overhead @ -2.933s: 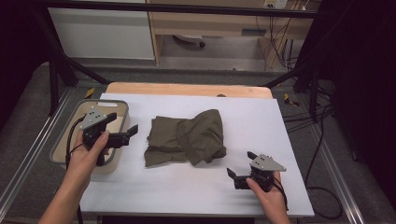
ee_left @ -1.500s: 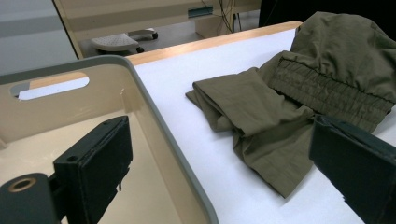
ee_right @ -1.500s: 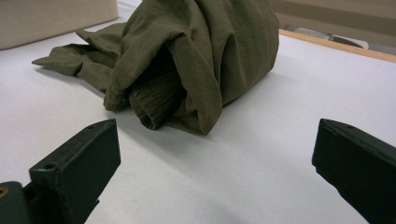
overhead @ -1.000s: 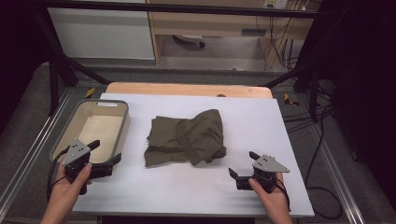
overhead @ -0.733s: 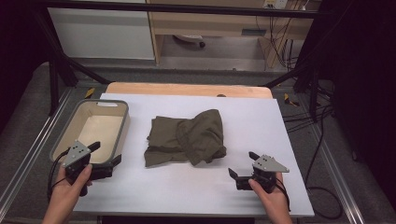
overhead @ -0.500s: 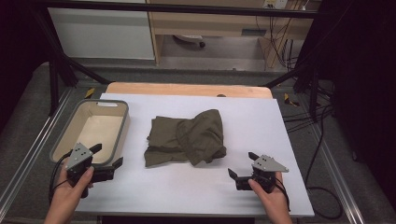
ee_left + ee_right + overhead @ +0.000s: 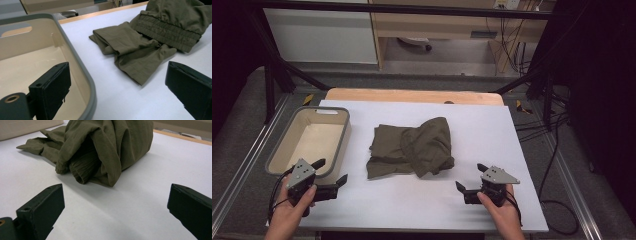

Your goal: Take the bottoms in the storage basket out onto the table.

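The olive garment [image 7: 412, 147] lies crumpled in the middle of the white surface [image 7: 492, 125], and nothing holds it. The grey bin [image 7: 343, 137] stands at the left edge of the surface and is empty inside. Judging from this, the work with the garment is not started: it is not picked up, not spread and not placed in the bin, so everything is left to do.

The left gripper [image 7: 330, 180] hovers at the front left corner, just beside the near end of the bin, with its fingers wide open and empty. The right gripper [image 7: 468, 186] rests near the front edge, toward the right, apart from the garment; its fingers are also wide open and hold nothing.

The high view gives the whole layout: bin, garment and both hands in one line along the front half. The left gripper view adds details that the high view does not give: the elastic waistband [image 7: 170, 32] and a flat folded leg that points to the bin. The right gripper view shows the other side, where the cloth [image 7: 105, 147] stands up in a tall bundle with deep folds and a rolled hem close to the surface.
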A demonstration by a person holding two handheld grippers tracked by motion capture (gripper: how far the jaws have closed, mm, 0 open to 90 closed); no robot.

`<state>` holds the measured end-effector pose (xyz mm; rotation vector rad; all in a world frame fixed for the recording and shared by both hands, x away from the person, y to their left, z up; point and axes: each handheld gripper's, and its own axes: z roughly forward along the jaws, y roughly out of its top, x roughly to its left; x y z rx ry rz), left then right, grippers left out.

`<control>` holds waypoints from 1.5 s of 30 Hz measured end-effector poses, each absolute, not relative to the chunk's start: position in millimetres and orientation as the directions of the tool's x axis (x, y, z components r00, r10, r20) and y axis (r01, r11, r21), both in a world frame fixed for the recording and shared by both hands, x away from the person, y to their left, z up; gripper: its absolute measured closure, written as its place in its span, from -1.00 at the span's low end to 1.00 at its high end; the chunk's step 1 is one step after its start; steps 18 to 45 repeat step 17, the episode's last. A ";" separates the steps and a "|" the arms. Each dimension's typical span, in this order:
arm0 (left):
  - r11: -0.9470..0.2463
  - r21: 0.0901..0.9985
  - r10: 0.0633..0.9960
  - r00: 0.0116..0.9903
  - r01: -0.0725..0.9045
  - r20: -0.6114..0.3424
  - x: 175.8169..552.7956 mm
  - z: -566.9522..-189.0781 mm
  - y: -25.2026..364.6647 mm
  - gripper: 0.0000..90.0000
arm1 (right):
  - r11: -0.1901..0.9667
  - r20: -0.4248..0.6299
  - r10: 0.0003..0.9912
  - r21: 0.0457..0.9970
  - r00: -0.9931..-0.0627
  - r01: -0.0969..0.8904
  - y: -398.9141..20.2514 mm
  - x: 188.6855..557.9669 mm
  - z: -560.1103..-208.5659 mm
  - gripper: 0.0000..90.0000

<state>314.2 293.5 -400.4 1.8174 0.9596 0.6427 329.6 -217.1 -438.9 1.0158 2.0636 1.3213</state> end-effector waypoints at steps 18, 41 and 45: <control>-0.244 0.919 0.825 0.564 0.309 0.029 304.5 -403.7 285.2 -0.88 | 0.287 -0.014 0.802 0.886 -0.598 0.365 -216.0 332.3 -444.5 -0.95; -0.244 0.919 0.825 0.564 0.309 0.029 304.5 -403.7 285.2 -0.88 | 0.287 -0.014 0.802 0.886 -0.598 0.365 -216.0 332.3 -444.5 -0.95; -0.244 0.919 0.825 0.564 0.309 0.029 304.5 -403.7 285.2 -0.88 | 0.287 -0.014 0.802 0.886 -0.598 0.365 -216.0 332.3 -444.5 -0.95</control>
